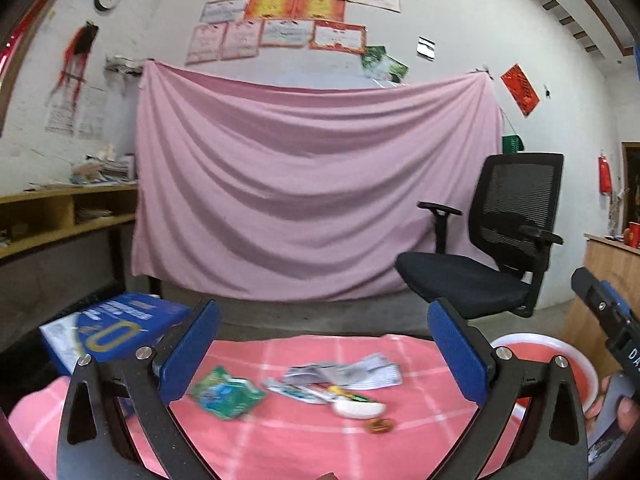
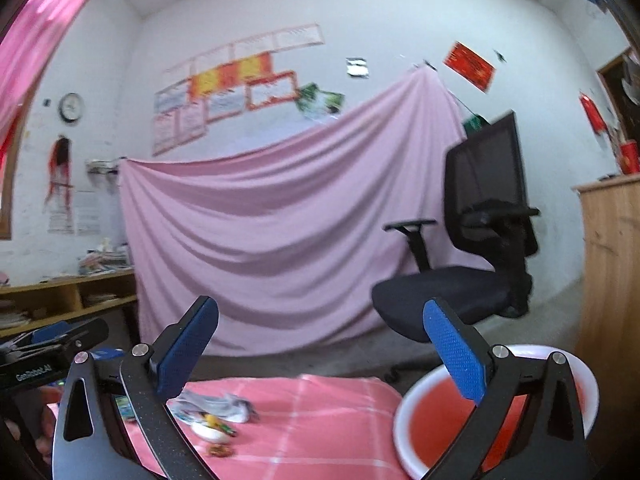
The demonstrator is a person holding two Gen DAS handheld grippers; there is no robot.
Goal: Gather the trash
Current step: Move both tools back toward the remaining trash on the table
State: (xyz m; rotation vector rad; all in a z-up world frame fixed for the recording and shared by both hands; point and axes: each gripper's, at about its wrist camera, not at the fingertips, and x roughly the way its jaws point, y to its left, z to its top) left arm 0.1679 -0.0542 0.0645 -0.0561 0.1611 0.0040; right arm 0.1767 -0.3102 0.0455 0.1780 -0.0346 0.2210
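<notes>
Trash lies on the pink checked tablecloth: a green snack wrapper, a crumpled grey-white wrapper, a colourful wrapper, a white oval piece and a small brown scrap. My left gripper is open and empty, held above the trash. My right gripper is open and empty, above the table between the trash pile and a red basin with a white rim. The basin also shows in the left wrist view.
A blue box sits at the table's far left. A black office chair stands beyond the table on the right. A pink sheet hangs on the back wall. A wooden cabinet stands at right, shelves at left.
</notes>
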